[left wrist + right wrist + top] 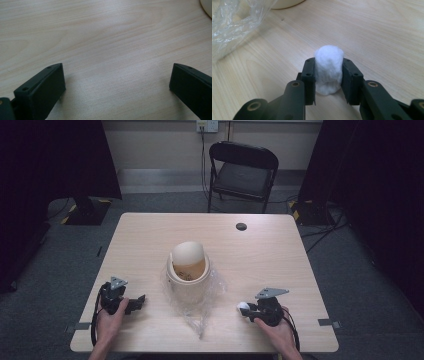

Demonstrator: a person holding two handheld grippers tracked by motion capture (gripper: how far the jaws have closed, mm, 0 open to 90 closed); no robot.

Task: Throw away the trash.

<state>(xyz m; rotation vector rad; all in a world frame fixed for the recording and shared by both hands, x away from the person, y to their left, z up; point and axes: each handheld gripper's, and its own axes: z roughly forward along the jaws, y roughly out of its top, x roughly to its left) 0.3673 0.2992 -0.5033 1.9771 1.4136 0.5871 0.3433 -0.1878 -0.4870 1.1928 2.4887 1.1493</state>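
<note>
A white cotton ball sits squeezed between the two black jaws of my right gripper, just above the wooden table. From above, the same ball shows at the tip of the right gripper, near the table's front right. My left gripper rests at the front left with its jaws spread wide. In its own view the left gripper has only bare wood between the jaws.
A cream swing-lid bin stands mid-table inside a crumpled clear plastic bag, whose folds lie left of the ball. A dark round cap sits at the table's far side, and a black folding chair stands beyond it.
</note>
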